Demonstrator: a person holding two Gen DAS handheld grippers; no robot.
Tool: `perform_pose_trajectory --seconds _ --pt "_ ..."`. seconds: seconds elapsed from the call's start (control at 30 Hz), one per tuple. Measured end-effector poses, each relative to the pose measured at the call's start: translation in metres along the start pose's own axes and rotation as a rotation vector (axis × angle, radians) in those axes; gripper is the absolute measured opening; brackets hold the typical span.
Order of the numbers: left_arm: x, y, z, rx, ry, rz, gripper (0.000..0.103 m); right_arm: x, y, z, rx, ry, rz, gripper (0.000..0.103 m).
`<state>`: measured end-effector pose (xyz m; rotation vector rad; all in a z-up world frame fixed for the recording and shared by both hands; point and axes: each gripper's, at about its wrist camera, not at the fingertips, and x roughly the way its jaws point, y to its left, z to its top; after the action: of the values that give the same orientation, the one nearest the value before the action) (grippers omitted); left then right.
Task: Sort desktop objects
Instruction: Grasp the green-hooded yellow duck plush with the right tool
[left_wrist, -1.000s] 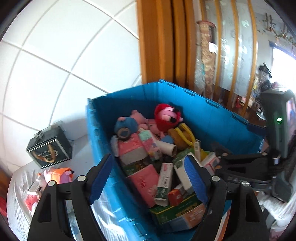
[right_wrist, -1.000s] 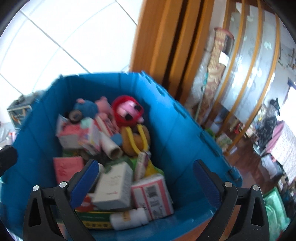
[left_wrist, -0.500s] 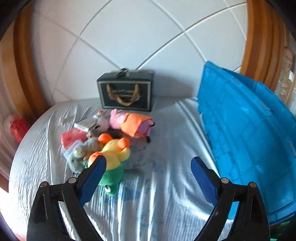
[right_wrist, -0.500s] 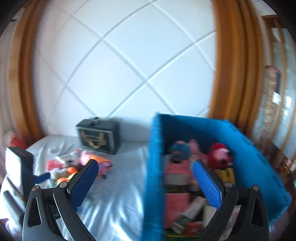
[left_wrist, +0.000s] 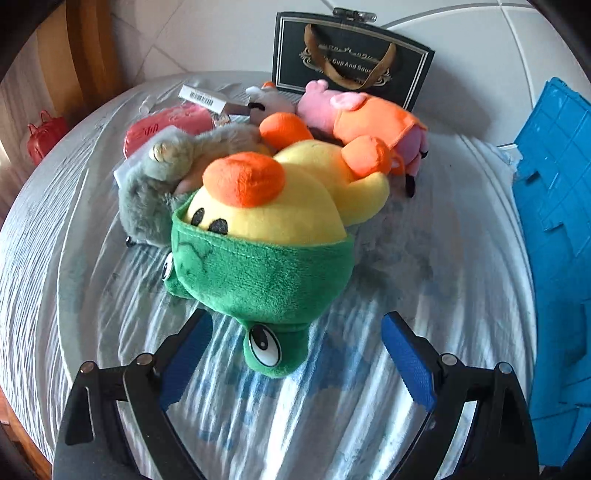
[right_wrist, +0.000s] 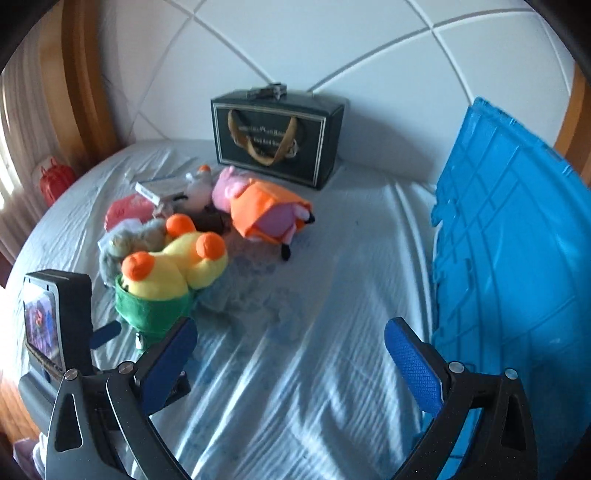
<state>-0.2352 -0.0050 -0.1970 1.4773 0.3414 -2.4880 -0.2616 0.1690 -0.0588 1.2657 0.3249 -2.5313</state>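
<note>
Plush toys (left_wrist: 266, 229) crowd between black gift box (left_wrist: 347, 59) and left gripper (left_wrist: 295, 354).

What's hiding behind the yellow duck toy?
Behind the yellow duck toy lie a grey plush and a pink pig plush. Something dark between them is mostly covered.

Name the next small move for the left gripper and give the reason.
Probably ease the left gripper a little forward and close on the yellow duck plush. Its jaws stand open and empty, and the plush's green frog hood already lies between the fingertips, nearest of the toy pile on the white sheet. The blue crate to the right looks like where it should go.
</note>
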Motion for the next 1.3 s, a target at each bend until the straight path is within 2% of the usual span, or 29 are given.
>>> perform_pose_trajectory --seconds 0.1,0.2,0.3,0.43,0.53,0.6,0.7,0.77,0.83,0.87,0.93,1.17,1.2,1.23,1.3 --pt "0.018 0.020 -0.005 -0.021 0.022 0.097 0.093 0.031 -0.005 -0.007 0.008 0.058 0.004 0.103" --pt "0.024 0.056 -0.011 -0.065 0.050 0.125 0.093 0.049 -0.002 -0.014 0.015 0.086 0.036 0.103" --pt "0.021 0.085 -0.018 -0.054 0.060 0.203 0.093 0.063 0.005 -0.016 0.021 0.112 0.087 0.103" --pt "0.012 0.107 -0.024 -0.042 0.063 0.258 0.093 0.072 0.017 -0.017 0.041 0.139 0.152 0.103" --pt "-0.011 0.111 -0.029 -0.050 0.053 0.191 0.093 0.077 0.025 -0.018 0.052 0.154 0.184 0.103" --pt "-0.031 0.101 -0.029 -0.024 0.017 0.141 0.093 0.080 0.028 -0.018 0.069 0.155 0.211 0.103" --pt "-0.048 0.076 -0.021 0.017 -0.026 0.086 0.093 0.085 0.029 -0.018 0.119 0.170 0.299 0.103" --pt "-0.050 0.062 -0.016 0.035 -0.037 0.055 0.093 0.087 0.034 -0.017 0.109 0.182 0.289 0.103" --pt "-0.038 0.054 -0.009 0.060 -0.028 0.060 0.093 0.088 0.040 -0.016 0.086 0.174 0.251 0.102" --pt "-0.031 0.050 -0.008 0.066 -0.010 0.058 0.093 0.088 0.043 -0.016 0.078 0.168 0.241 0.099" --pt "-0.014 0.055 -0.004 0.071 0.020 0.047 0.093 0.091 0.049 -0.016 0.072 0.179 0.250 0.084" --pt "0.004 0.059 -0.008 0.087 0.047 -0.007 0.093 0.105 0.084 -0.016 0.036 0.192 0.302 0.080" --pt "0.006 0.059 -0.008 0.095 0.051 -0.013 0.093 0.109 0.088 -0.017 0.033 0.198 0.292 0.064" --pt "0.008 0.059 -0.008 0.105 0.055 -0.023 0.093 0.113 0.092 -0.018 0.029 0.206 0.277 0.044" --pt "0.009 0.057 -0.009 0.124 0.046 -0.041 0.087 0.118 0.096 -0.020 0.044 0.212 0.290 0.037"
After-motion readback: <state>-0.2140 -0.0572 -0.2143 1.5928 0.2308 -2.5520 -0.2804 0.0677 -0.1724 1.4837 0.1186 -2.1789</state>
